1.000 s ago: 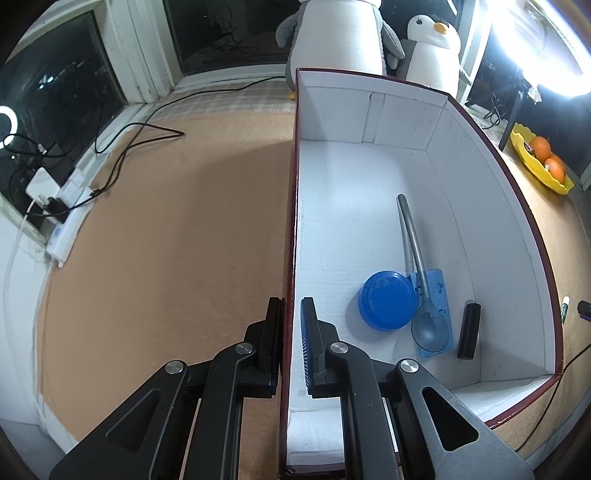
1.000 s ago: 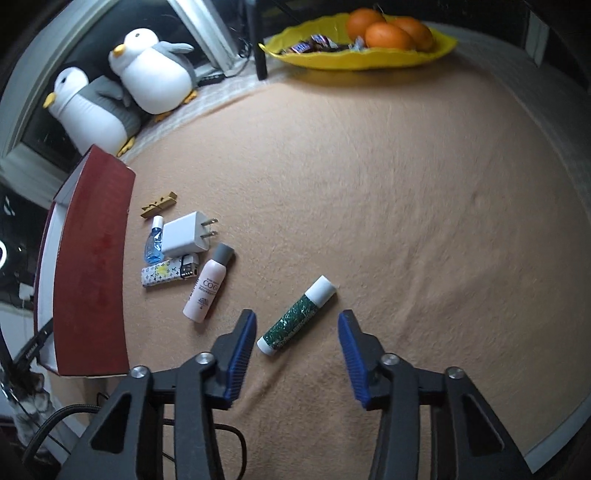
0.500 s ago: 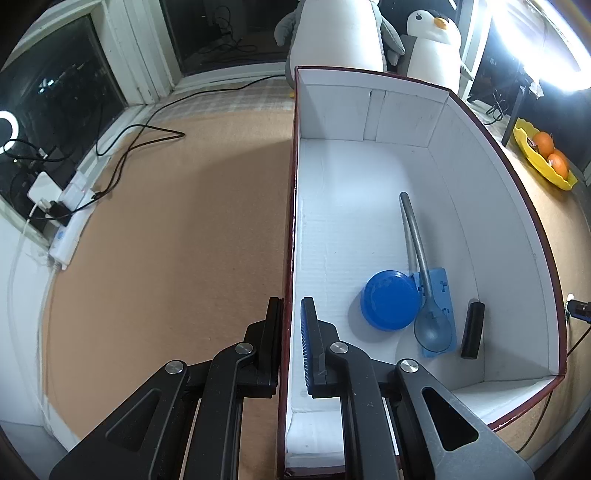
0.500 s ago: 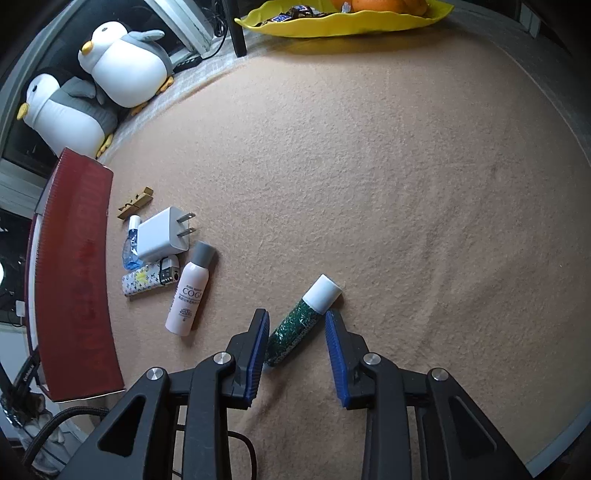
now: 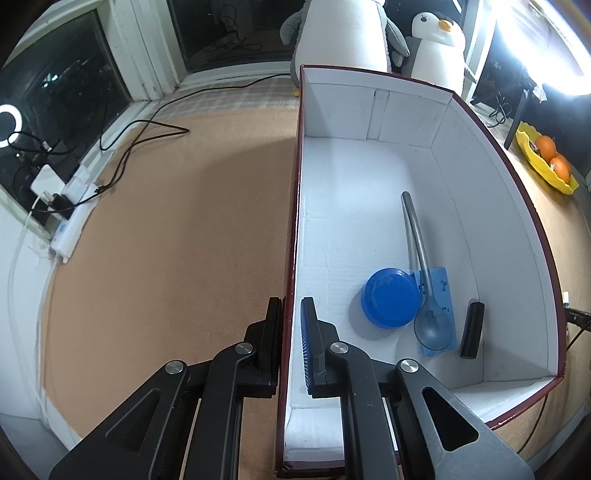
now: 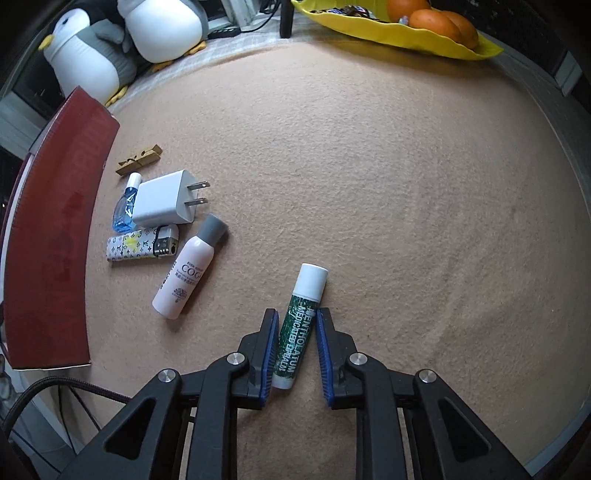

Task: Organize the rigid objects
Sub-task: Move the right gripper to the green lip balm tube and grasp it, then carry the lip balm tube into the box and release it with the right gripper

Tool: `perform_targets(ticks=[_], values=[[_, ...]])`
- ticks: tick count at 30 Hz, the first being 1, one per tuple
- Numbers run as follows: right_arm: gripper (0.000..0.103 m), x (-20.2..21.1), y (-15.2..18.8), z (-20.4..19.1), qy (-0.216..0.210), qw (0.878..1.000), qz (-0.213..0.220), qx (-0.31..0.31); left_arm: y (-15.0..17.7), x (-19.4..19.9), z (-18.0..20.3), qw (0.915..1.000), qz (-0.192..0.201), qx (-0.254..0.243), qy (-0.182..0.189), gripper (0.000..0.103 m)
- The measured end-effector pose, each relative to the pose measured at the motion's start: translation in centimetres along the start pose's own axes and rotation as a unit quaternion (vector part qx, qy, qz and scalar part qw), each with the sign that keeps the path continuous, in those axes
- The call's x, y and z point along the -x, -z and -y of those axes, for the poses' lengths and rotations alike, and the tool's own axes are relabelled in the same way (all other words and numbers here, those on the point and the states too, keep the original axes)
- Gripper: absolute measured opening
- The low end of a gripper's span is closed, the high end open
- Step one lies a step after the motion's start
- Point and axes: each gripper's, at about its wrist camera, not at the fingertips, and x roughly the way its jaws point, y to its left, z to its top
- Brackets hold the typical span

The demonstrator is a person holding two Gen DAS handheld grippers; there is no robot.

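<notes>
My left gripper is shut on the left wall of the dark red box, which is white inside. In the box lie a blue lid, a metal spoon on a blue card, and a black cylinder. My right gripper is shut on the green lip balm tube with a white cap, which lies on the tan mat. To its left lie a pink bottle, a patterned lighter, a white charger, a small blue bottle and a wooden clip.
The red box's outer wall curves along the left of the right wrist view. Two penguin plush toys sit at the back. A yellow dish with oranges stands at the far right. Cables and a power strip lie left of the box.
My right gripper has moved forward over the lip balm and closed its fingers onto the tube, which now lies in line with them. The left gripper still holds the box wall.
</notes>
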Motion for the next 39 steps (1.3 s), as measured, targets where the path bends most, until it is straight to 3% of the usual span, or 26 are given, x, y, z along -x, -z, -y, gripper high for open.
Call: perform_targets(ticks=[11, 23, 39], values=[[0.014, -0.3, -0.3, -0.9, -0.013, 1.000, 0.010, 0.002, 0.3, 0.6, -0.2, 0.9998, 0.009, 0.016, 0.003, 0.009], [0.014, 4.5, 0.2, -1.8, -0.035, 0.998, 0.056, 0.023, 0.7, 0.6, -0.6, 0.9996, 0.012, 0.024, 0.012, 0.009], [0.014, 10.8, -0.6, -14.7, -0.109, 0.979, 0.117, 0.128, 1.5, 0.6, -1.6, 0.9982, 0.015, 0.037, 0.044, 0.009]])
